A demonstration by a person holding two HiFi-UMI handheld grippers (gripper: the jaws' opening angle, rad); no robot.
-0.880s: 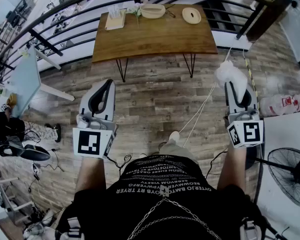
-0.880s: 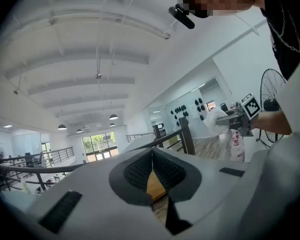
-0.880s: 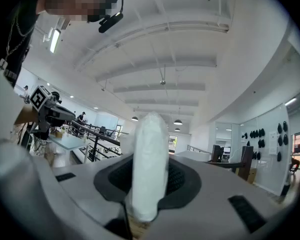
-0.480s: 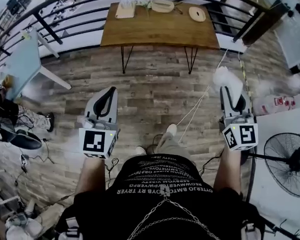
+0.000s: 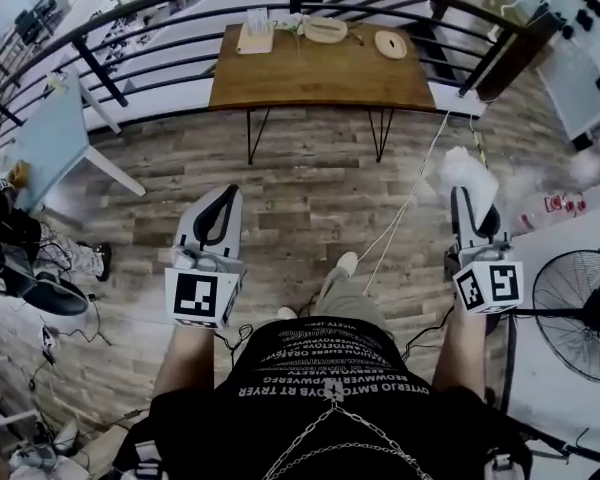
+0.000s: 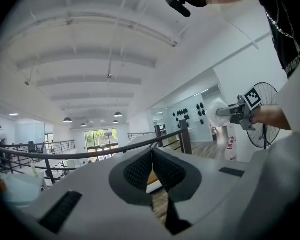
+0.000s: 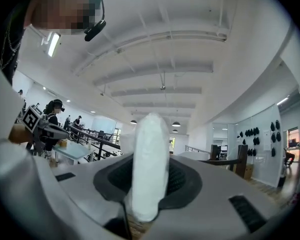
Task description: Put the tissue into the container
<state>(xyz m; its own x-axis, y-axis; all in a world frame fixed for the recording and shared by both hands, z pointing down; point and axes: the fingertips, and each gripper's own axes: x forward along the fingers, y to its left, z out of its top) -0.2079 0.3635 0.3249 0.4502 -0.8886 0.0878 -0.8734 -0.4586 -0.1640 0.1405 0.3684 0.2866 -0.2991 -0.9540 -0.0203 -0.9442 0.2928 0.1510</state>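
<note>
My right gripper [image 7: 150,160] is clamped on the tissue [image 7: 151,134]. The dark ribbed pads [image 7: 179,178] press it from both sides, so they stay a little apart with the white wad squeezed upright between them. It sticks out well past my fingertips. In the head view the tissue shows as a white puff at the tip of that gripper, held in the air over the wooden floor [image 5: 300,188] at my right, well apart from the table [image 5: 320,80].

My left gripper [image 6: 152,156] is closed on nothing. Its two pads [image 6: 136,173] meet at the tips, with only a thin slit lower down through which the floor shows. It is held out to my left, about level with the right one.

Ahead of both, against the black railing [image 5: 180,16], the wooden table carries an oval dish [image 5: 325,30] near the middle of its far edge. A round flat piece [image 5: 390,43] lies to its right and a small tray [image 5: 255,38] to its left. They are too small for me to tell what lies in them.

A fan [image 5: 578,313] stands on the floor just beside my right arm.
</note>
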